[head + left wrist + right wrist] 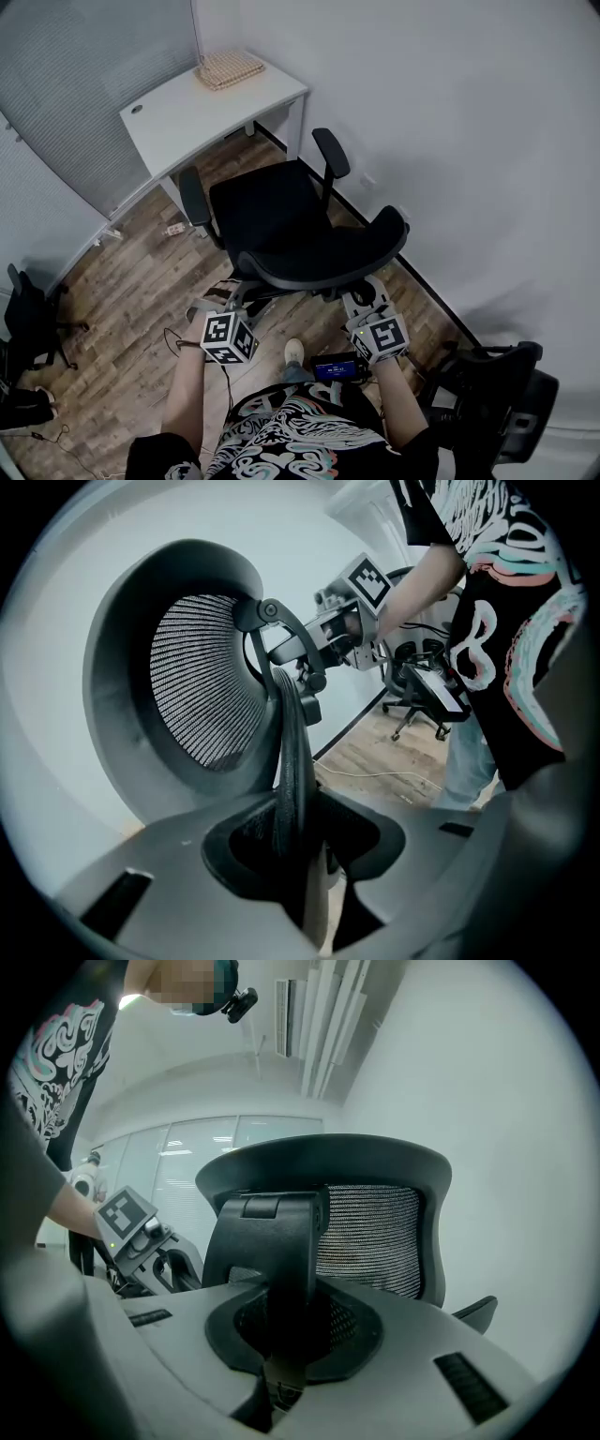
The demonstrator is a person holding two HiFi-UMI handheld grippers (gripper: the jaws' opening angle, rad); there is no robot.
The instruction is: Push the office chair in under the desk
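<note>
Head view: chair (272,214) base mostly hidden

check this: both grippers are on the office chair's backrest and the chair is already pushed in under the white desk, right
Not under it: the head view shows the office chair standing in front of the white desk, seat not beneath it. The left gripper and right gripper are on its backrest.
</note>
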